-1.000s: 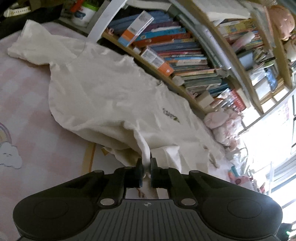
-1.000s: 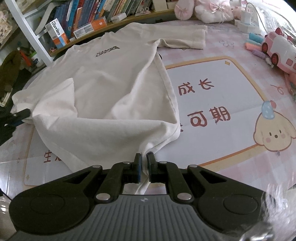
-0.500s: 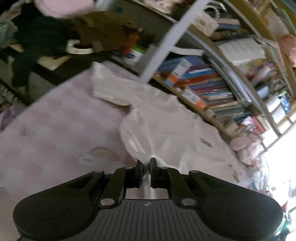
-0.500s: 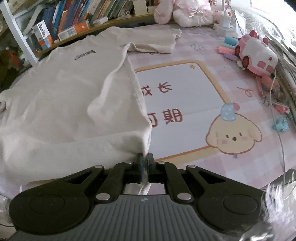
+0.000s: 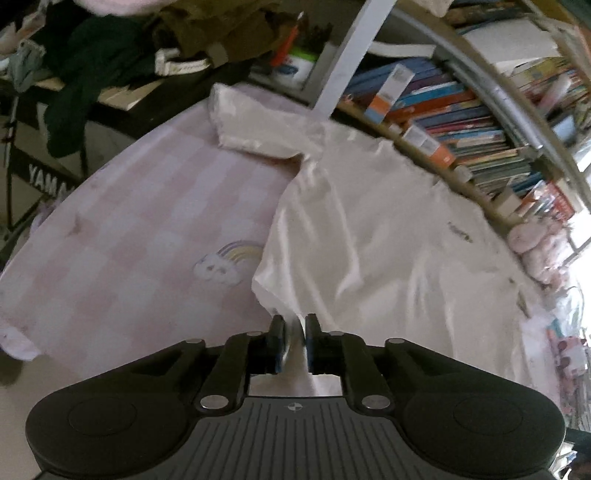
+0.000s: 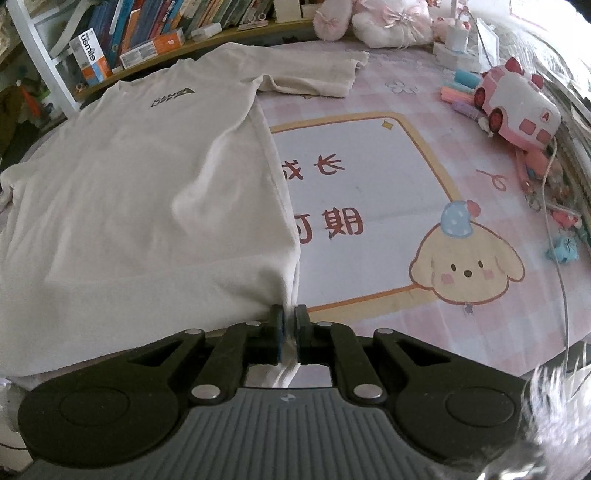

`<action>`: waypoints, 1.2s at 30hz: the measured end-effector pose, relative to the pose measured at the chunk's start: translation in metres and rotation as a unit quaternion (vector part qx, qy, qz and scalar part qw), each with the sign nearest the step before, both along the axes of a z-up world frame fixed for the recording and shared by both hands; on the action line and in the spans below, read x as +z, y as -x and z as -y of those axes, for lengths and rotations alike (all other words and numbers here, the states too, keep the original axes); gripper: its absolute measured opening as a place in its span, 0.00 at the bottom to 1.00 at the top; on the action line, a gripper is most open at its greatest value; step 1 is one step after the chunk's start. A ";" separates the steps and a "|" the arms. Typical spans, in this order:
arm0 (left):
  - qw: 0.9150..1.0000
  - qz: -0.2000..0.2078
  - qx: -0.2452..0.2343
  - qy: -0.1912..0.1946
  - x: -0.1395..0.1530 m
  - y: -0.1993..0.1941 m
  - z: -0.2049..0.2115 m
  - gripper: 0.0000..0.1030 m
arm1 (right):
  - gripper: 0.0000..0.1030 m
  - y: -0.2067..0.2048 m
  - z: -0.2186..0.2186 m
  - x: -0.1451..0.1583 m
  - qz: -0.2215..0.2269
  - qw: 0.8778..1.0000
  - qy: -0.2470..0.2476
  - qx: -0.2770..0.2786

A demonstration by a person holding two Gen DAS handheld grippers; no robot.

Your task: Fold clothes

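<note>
The cream T-shirt [image 6: 140, 177] lies spread chest-up on the pink checked surface [image 6: 424, 332], its collar end toward the bookshelf [image 6: 155, 26] and its hem end toward the cameras. A small dark logo [image 6: 173, 98] shows on the chest. One short sleeve [image 6: 314, 72] extends flat along the bookshelf side, toward the pink plush toys [image 6: 376, 22]. The other sleeve [image 5: 251, 122] lies flat on the opposite side of the shirt, also near the bookshelf.

The right hand-held gripper [image 6: 289, 325] is clamped on the shirt's hem corner, with a fold of fabric pinched between its closed jaws. That corner sits at the border of the printed mat panel [image 6: 369, 192], which lies beside the shirt's side seam and bears red characters and a cartoon puppy [image 6: 467, 262].

The left hand-held gripper [image 5: 294, 332] is clamped on the opposite hem corner; cloth runs up from between its jaws in taut creases toward the shirt body. A rainbow-and-cloud print [image 5: 227, 260] on the surface lies just beside that edge of the shirt.

A pink toy car [image 6: 517, 107] stands well apart from the shirt, beyond the mat panel. The left wrist view is motion-blurred; fine detail there cannot be read.
</note>
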State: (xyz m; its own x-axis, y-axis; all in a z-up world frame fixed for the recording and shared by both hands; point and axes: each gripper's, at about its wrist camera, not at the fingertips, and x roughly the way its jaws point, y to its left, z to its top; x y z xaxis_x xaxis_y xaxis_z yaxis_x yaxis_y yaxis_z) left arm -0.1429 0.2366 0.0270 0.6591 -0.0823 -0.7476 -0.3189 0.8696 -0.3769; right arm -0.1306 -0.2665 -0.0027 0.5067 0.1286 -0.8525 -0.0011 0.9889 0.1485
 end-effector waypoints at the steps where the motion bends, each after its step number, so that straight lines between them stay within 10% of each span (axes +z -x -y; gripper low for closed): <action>1: 1.000 -0.003 0.003 0.001 -0.002 0.002 -0.002 0.17 | 0.08 0.001 0.001 0.000 0.000 1.000 -0.002 -0.002; 8: 1.000 -0.012 -0.010 -0.013 -0.016 0.004 -0.001 0.18 | 0.12 0.004 0.004 0.001 -0.003 1.000 -0.006 0.005; 11: 0.999 0.001 -0.050 -0.004 -0.018 -0.003 0.007 0.03 | 0.06 0.000 0.004 0.003 -0.008 1.000 -0.010 0.024; 20: 0.977 0.112 -0.128 0.128 0.026 -0.088 0.078 0.04 | 0.05 -0.041 -0.012 0.049 0.052 0.985 -0.165 0.015; 26: 0.982 0.041 -0.146 0.111 0.010 -0.136 0.131 0.47 | 0.05 -0.069 -0.054 0.042 0.058 0.985 -0.155 0.046; 36: 0.994 0.020 -0.098 0.033 -0.001 -0.098 0.074 0.48 | 0.06 -0.065 -0.045 0.011 0.021 0.986 -0.164 0.007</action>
State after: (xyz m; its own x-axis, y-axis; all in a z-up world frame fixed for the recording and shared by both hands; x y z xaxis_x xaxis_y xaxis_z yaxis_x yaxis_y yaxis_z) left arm -0.0447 0.1622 0.0264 0.6543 -0.2605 -0.7100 -0.1298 0.8862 -0.4447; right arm -0.0653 -0.2216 0.0087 0.5370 0.4020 -0.7417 -0.0283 0.8873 0.4604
